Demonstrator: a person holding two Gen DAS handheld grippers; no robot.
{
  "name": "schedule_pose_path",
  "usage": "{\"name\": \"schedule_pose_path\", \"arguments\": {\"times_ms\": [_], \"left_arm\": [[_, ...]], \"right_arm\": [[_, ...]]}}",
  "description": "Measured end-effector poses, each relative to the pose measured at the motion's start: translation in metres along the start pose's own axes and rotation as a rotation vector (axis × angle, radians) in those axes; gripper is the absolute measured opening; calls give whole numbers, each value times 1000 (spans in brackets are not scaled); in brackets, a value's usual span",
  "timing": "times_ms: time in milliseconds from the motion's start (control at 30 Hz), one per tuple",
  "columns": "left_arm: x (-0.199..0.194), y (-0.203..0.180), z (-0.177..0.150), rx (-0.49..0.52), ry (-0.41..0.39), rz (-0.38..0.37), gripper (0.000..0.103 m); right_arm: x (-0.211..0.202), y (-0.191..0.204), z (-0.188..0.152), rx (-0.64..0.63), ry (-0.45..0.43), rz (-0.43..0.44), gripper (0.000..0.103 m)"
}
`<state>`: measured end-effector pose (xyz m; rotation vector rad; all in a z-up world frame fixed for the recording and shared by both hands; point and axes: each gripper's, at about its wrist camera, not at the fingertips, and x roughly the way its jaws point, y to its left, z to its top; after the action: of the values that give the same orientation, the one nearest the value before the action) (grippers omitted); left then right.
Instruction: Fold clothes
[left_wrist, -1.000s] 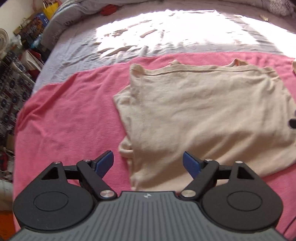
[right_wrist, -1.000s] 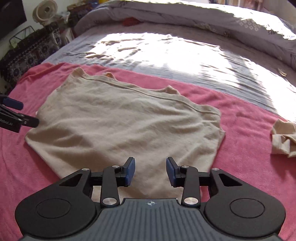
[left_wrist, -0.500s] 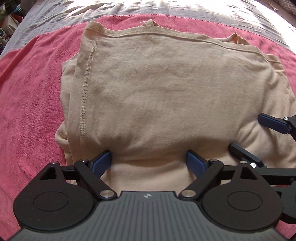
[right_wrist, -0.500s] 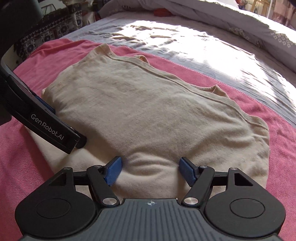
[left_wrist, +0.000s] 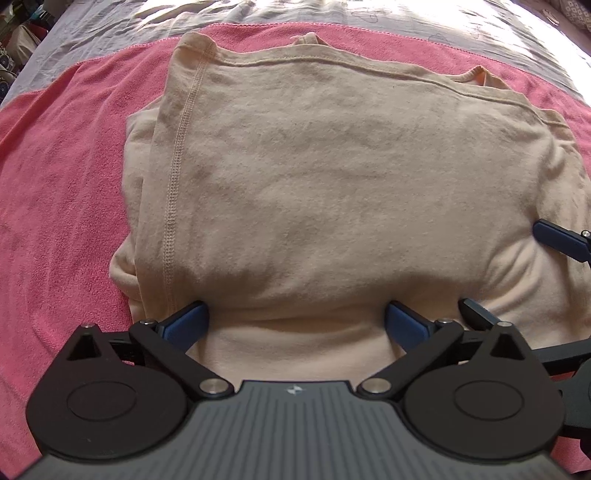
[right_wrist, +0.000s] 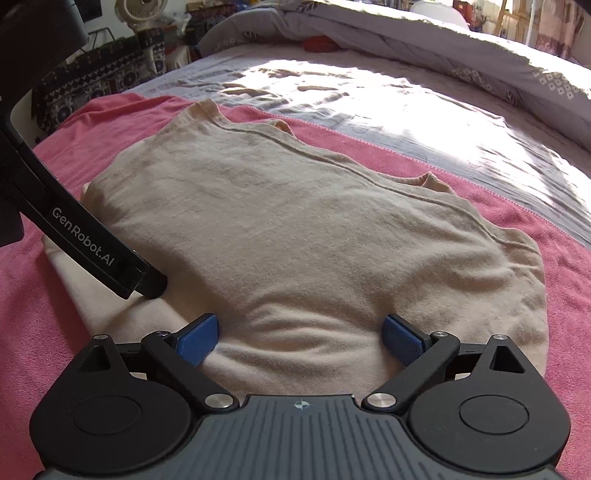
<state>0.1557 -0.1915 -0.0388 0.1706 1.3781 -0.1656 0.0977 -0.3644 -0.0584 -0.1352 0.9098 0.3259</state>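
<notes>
Beige shirt (left_wrist: 332, 177) lies folded on a pink towel (left_wrist: 62, 192). Left gripper (left_wrist: 297, 321) and right gripper (right_wrist: 299, 334) sit at the shirt's near edge, jaws spread wide.

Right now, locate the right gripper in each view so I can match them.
Left wrist view: right gripper enters at the right edge, on the beige shirt.
Right wrist view: right gripper at bottom centre, jaws open over the shirt's near edge.
Shared landmark: the shirt's stitched far hem.
</notes>
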Motion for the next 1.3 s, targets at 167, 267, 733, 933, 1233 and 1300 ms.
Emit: {"name": "schedule_pose_path", "arguments": {"times_ms": [167,267,733,933,1233,1300], "left_arm": [[-3,2,-9,20,-9,-8,103],[-7,10,-19,42,-6,-1,103],[-21,65,-73,-116,-21,-11,103],[-24,64,-90,-117,-76,-16,103],[-27,63,-113,-124,-149,-19,103],[-28,62,-117,-124,-157,-20,103]], "right_arm": [[-4,-3,-3,-47,6,18,100],[-13,-14,-6,-72,47,16,103],[-6,-8,83,-118,85,134,70],[70,70,141,-289,45,217,49],[133,107,183,-317,-39,231,61],[141,115,190,-325,-58,204,75]]}}
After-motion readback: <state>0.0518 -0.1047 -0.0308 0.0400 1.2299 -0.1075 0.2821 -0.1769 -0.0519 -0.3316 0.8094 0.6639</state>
